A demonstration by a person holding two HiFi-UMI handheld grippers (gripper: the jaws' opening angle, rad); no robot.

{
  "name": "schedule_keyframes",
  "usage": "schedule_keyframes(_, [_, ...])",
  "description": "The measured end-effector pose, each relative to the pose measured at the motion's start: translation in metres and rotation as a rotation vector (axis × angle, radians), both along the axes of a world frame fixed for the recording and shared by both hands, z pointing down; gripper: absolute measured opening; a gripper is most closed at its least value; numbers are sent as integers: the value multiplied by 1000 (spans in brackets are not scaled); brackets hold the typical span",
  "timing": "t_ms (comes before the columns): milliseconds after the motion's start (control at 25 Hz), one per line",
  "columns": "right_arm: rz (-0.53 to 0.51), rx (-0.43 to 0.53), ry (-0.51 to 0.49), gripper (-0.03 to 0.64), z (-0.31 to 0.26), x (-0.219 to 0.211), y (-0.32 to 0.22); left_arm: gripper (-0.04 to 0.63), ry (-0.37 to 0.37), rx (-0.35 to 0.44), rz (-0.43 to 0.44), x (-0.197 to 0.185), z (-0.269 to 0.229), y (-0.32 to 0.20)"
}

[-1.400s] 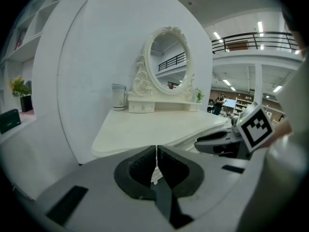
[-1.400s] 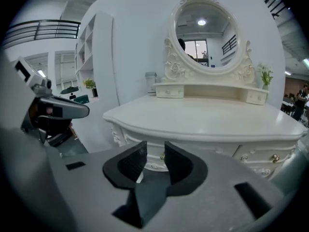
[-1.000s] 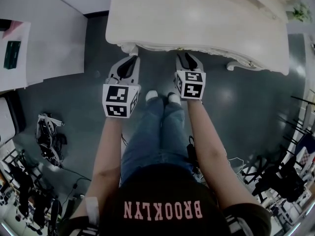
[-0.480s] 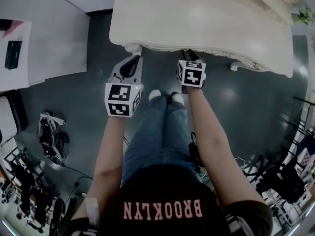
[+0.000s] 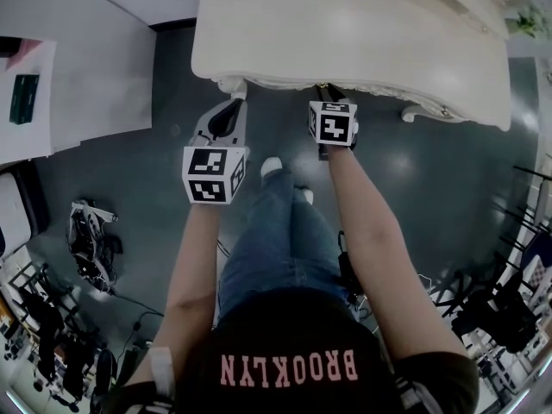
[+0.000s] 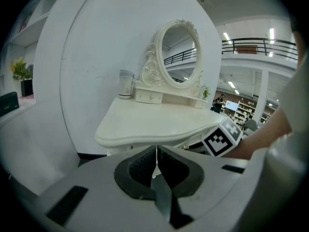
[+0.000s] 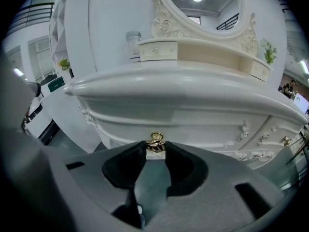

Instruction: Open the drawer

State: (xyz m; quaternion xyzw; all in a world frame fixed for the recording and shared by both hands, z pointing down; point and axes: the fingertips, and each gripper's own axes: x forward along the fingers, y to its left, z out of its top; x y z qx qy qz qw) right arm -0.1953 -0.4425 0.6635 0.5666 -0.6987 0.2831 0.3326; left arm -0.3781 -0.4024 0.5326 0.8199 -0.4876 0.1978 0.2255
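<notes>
**Right gripper reaches the drawer knob**

The drawer (image 7: 193, 124) is still shut under the dressing table's worktop (image 5: 345, 33). Its gold knob (image 7: 155, 142) now sits between the tips of the right gripper (image 7: 155, 151). That gripper has dropped in since a second ago, and its wide jaws are closing round the knob, not yet clamped. The pull likely comes next. The left gripper (image 6: 155, 153) hangs closed and empty near the worktop's corner.

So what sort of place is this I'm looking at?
Probably a showroom or big test hall, not a home: a white dressing table with an oval mirror stands on bare dark floor, a railed upper gallery and store-like shelving show behind, and cabled gear lies nearby.
</notes>
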Motion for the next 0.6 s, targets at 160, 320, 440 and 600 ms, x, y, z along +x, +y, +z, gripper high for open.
schedule_keyframes(160, [17,-8,-2,109,-1,0,1,8,6,-3,-19,1,0,4])
schedule_keyframes(320, [30,-22,-18,109,-1,0,3,8,10,-17,-27,5,5,17])
schedule_keyframes(440, [19,-27,-19,109,-2,1,9,8,13,-31,-25,8,9,31])
schedule_keyframes(600, [4,-28,-34,109,-1,-1,25,8,15,-39,-34,8,11,42])
